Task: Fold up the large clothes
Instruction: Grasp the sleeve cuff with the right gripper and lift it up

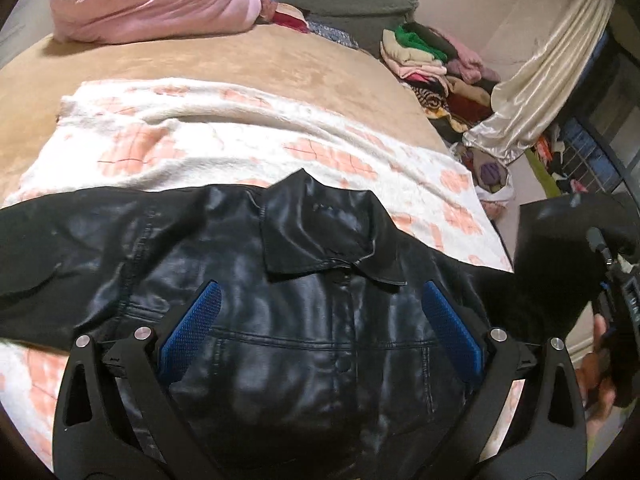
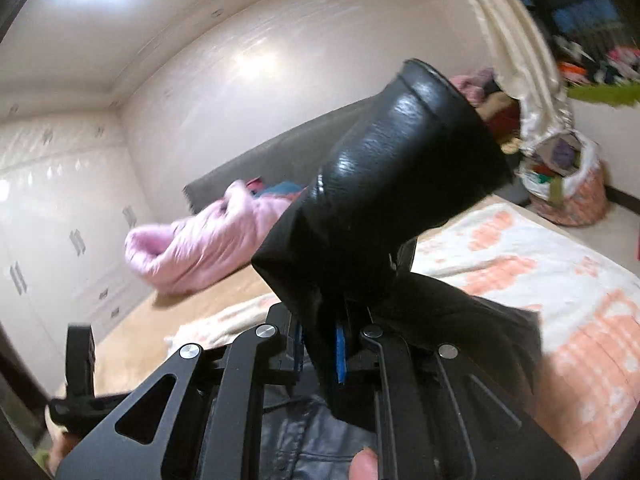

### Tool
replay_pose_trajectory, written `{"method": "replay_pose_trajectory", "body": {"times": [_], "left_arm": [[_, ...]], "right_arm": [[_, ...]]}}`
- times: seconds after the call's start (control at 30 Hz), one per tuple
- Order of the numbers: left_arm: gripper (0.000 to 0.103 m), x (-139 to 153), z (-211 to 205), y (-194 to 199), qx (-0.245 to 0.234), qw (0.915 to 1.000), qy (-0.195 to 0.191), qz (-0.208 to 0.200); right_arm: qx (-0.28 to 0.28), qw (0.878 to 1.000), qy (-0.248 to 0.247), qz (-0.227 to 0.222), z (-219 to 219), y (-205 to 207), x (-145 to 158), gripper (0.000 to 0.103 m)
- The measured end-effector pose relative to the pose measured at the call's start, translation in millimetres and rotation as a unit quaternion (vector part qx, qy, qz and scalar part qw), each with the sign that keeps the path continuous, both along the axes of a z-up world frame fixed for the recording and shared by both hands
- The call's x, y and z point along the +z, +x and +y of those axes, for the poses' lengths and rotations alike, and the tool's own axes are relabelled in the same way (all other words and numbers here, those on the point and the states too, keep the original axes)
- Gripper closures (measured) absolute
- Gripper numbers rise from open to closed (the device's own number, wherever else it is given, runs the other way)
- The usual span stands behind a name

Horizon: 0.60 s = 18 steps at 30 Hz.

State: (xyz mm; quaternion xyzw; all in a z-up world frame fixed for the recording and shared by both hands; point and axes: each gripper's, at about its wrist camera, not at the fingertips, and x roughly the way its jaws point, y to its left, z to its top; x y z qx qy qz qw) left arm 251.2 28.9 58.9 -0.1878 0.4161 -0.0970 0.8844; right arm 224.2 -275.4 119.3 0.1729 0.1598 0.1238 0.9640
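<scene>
A black leather jacket (image 1: pixel 304 320) lies face up on a white blanket with peach flowers (image 1: pixel 224 148), which covers the near part of a bed (image 1: pixel 280 68) with a tan sheet. The jacket's collar (image 1: pixel 320 232) points toward the far edge of the bed, and its buttoned front runs toward the near edge. One sleeve stretches flat toward the left edge.

The left tongs (image 1: pixel 320 312) hover over the chest of the jacket with their blue pads (image 1: pixel 192 332) wide apart and nothing between them.

The right tongs (image 2: pixel 340 356) are pressed together on the other sleeve (image 2: pixel 400 184), clamping its fabric between the blue pads. The sleeve is lifted off the bed near the right edge, and its open cuff stands up toward the ceiling. A fingertip (image 2: pixel 364 460) shows at the bottom of the right wrist view.

A pink quilt (image 1: pixel 152 0) sits bunched at the far left corner of the bed. Piles of clothes (image 1: pixel 440 64) lie on the floor beyond the right edge, beside a cream curtain (image 1: pixel 540 80).
</scene>
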Motion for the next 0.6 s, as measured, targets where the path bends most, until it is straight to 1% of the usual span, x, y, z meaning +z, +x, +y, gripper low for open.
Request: {"method": "replay_pose_trajectory", "body": {"times": [0.07,0.2,0.43,0.53,0.6], "left_arm": [[0.009,2.6,9.2,-3.7,0.001,0.9999,-0.009,-0.004],[0.009,3.1,29.2,-11.8,0.003,0.9990,-0.044,-0.009],[0.009,5.3,54.8,-20.0,0.005,0.9969,-0.076,-0.018],[0.009,4.7,63.2,-23.6,0.008,0.9961,-0.085,-0.023],[0.009,0.7,67.4,-23.9,0.005,0.9952,-0.096,-0.018]], "right_arm": [[0.027,0.999,-0.018,0.000,24.0,8.9,-1.0,0.092],[0.067,0.996,-0.061,0.008,72.6,16.1,-9.4,0.092],[0.122,0.987,-0.097,0.041,130.8,16.1,-39.3,0.092],[0.136,0.983,-0.112,0.055,146.0,15.5,-54.5,0.092],[0.146,0.979,-0.127,0.070,160.3,19.1,-67.5,0.092]]}}
